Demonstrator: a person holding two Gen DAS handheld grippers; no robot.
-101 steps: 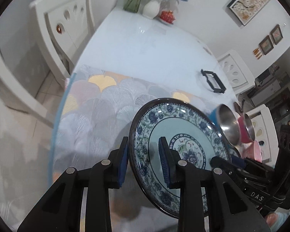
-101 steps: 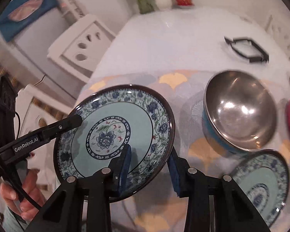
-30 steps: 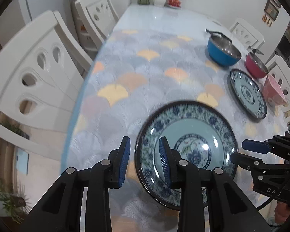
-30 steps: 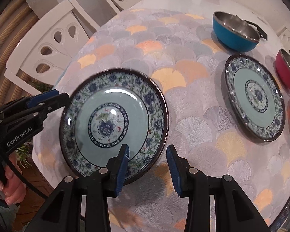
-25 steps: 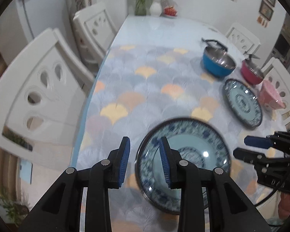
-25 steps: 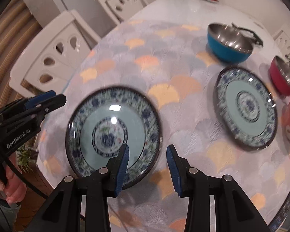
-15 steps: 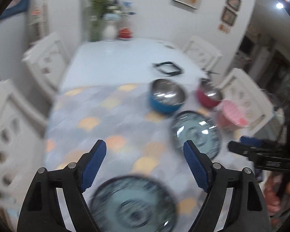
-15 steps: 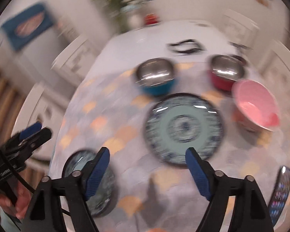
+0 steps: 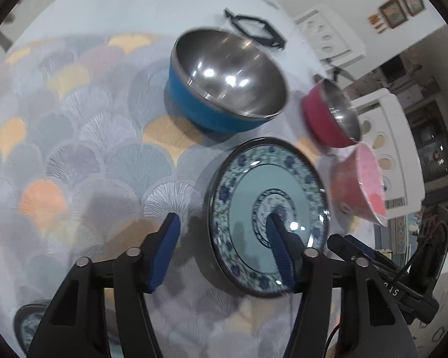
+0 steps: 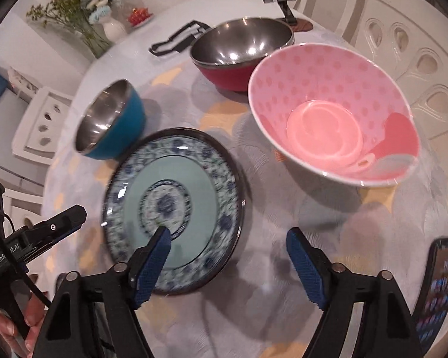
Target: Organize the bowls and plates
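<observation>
A blue-patterned plate [image 9: 265, 203] [image 10: 176, 197] lies flat on the scallop-print tablecloth. My left gripper [image 9: 222, 247] is open and straddles its left rim, one finger over the plate's middle. My right gripper [image 10: 228, 256] is open and straddles its right rim. A second patterned plate [image 9: 30, 325] lies at the bottom left of the left wrist view. A blue steel bowl [image 9: 224, 83] [image 10: 110, 122], a red steel bowl [image 9: 331, 116] [image 10: 242, 53] and a pink dotted bowl [image 9: 361, 185] [image 10: 334, 116] stand around the plate.
A phone [image 10: 442, 286] lies at the table's near right edge. A black folding stand [image 9: 254, 26] [image 10: 179, 38] lies behind the bowls. A vase of flowers [image 10: 86, 18] stands at the far end. White chairs [image 10: 412, 44] ring the table.
Both grippers let go of the first plate, which now lies at the near left. Both opened wide and moved forward to the second plate by the bowls.
</observation>
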